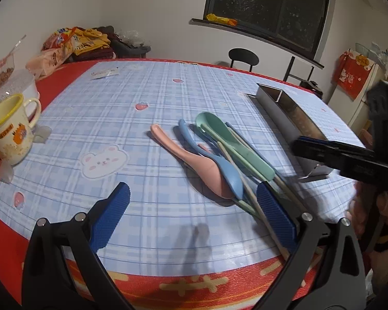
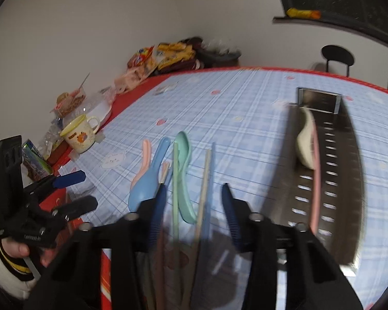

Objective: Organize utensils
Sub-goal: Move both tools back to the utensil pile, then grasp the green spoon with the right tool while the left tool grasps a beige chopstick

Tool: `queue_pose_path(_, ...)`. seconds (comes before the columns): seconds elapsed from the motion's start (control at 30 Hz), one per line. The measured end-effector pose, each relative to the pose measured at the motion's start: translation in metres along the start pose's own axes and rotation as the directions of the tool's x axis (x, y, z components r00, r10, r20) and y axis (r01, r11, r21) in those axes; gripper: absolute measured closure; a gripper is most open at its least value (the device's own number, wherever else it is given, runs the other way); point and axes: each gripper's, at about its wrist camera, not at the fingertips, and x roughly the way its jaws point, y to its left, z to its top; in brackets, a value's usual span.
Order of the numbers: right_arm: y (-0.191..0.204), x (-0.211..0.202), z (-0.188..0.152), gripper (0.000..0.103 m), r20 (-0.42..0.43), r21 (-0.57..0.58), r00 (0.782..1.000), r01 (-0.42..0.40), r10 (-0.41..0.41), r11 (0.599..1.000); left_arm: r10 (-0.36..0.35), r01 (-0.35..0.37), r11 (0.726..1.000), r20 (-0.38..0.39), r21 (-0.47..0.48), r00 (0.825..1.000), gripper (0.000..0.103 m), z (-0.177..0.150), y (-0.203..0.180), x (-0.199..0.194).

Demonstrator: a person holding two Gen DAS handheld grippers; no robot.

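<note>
Both tools [image 1: 192, 217] [image 2: 192, 208] part-open, gripping nothing.

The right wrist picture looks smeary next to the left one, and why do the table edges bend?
Right wrist view: motion blur smears the metal tray and the chopsticks near the lens. Left wrist view: sharp, the spoons cast soft shadows under indoor light. Both views: the fisheye lens curves the table's edge.

Home dining room, tabletop [image 1: 168, 90] under bunny-print plaid cloth, snack bags [image 1: 64, 44], mug [image 1: 10, 131], dark window [image 1: 271, 2], chair [image 1: 243, 56]
</note>
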Motion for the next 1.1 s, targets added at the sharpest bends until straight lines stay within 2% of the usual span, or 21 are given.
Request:
queue_pose_path(0.03,0.003,0.008,0.004,0.075,-0.021,-0.01,1.0,-0.011,0.011,1.0,-0.003,0.003,1.0,-0.001,0.002,1.0,0.01,0.0,-0.001,0.0)
queue_pose_path(0.13,0.01,0.027,0.01,0.083,-0.076,-0.039,0.997,-0.025,0.022,0.999,-0.026,0.027,1.0,-0.028,0.002,0.999,0.039,0.0,-0.005,0.004)
queue_pose_path(0.27,0.012,0.048,0.016,0.085,-0.14,-0.048,0.99,-0.015,0.008,0.999,-0.11,0.11,0.994,-0.069,-0.006,0.992,0.063,-0.004,-0.016,0.01)
queue_pose_path(0.37,0.01,0.051,0.018,0.085,-0.147,-0.023,0.989,-0.019,0.015,1.0,-0.187,0.187,0.982,-0.105,-0.01,0.977,0.067,-0.008,-0.03,0.018)
queue_pose_path(0.47,0.011,0.048,0.015,0.085,-0.138,-0.015,0.99,-0.032,0.029,0.999,-0.215,0.213,0.977,-0.156,-0.029,0.964,0.077,-0.009,-0.04,0.031)
queue_pose_path(0.63,0.012,0.043,0.007,0.085,-0.134,-0.013,0.99,-0.038,0.036,0.999,-0.199,0.199,0.98,-0.196,-0.017,0.96,0.082,-0.01,-0.05,0.04)
queue_pose_path(0.77,0.008,0.037,0.004,0.085,-0.115,0.002,0.993,-0.037,0.037,0.999,-0.189,0.182,0.982,-0.194,-0.055,0.963,0.09,-0.013,-0.048,0.041)
queue_pose_path(1.1,0.007,0.03,0.003,0.085,-0.098,-0.014,0.995,-0.038,0.036,0.999,-0.12,0.117,0.993,-0.191,-0.028,0.974,0.091,-0.011,-0.051,0.044)
